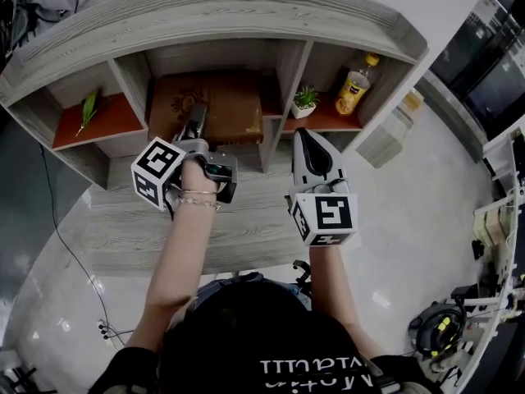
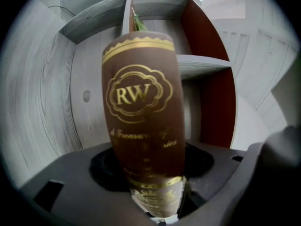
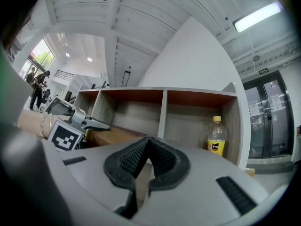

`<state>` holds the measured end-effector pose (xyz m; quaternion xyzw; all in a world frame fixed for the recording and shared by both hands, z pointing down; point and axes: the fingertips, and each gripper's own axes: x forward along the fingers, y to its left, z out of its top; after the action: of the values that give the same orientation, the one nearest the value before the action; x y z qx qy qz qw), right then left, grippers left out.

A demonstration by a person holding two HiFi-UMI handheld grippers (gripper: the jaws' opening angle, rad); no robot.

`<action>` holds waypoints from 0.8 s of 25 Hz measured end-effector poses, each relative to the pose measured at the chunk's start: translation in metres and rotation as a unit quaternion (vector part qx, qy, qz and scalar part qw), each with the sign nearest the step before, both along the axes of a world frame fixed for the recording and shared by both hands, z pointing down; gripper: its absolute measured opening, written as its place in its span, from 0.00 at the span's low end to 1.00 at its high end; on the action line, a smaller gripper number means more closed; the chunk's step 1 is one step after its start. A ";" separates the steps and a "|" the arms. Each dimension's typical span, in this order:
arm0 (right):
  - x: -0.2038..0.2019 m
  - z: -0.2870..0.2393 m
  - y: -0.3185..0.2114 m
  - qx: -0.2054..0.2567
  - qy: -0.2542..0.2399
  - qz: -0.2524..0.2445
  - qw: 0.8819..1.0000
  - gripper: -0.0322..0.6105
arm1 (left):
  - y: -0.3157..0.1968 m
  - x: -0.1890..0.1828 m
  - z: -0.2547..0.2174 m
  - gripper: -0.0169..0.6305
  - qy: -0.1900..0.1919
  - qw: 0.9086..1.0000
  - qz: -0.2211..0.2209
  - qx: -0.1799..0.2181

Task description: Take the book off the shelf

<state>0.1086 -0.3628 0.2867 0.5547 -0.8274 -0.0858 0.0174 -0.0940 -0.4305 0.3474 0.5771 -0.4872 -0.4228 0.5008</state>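
A brown book (image 1: pixel 217 105) with a gold "RW" emblem (image 2: pixel 135 94) lies in the middle compartment of the grey wooden shelf (image 1: pixel 221 15). My left gripper (image 1: pixel 195 121) reaches into that compartment and is shut on the book's near edge; the spine (image 2: pixel 141 126) runs straight out from between its jaws. In the right gripper view the same book (image 3: pixel 110 136) shows under the left gripper (image 3: pixel 75 121). My right gripper (image 1: pixel 308 138) hovers in front of the divider to the book's right, shut (image 3: pixel 148 140) and empty.
A yellow drink bottle (image 1: pixel 356 84) (image 3: pixel 216 135) and a small potted plant (image 1: pixel 305 101) stand in the right compartment. A green leafy item (image 1: pixel 89 109) lies in the left compartment. A lower wooden ledge (image 1: pixel 246 228) runs under both grippers.
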 end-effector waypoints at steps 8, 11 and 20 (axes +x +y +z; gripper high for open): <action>-0.004 0.000 0.011 -0.001 0.006 0.001 1.000 0.07 | 0.014 -0.006 -0.003 0.42 0.009 1.000 -0.008 0.015; -0.009 0.001 0.015 -0.002 0.008 -0.002 1.000 0.07 | 0.021 -0.008 -0.003 0.40 0.017 1.000 -0.006 0.022; -0.030 0.007 0.031 -0.010 0.020 -0.013 1.000 0.07 | 0.042 -0.014 -0.004 0.39 0.008 0.999 0.021 0.042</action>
<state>0.0782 -0.3316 0.2933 0.5420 -0.8348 -0.0884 0.0386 -0.1085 -0.3880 0.3436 0.6047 -0.4527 -0.4364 0.4888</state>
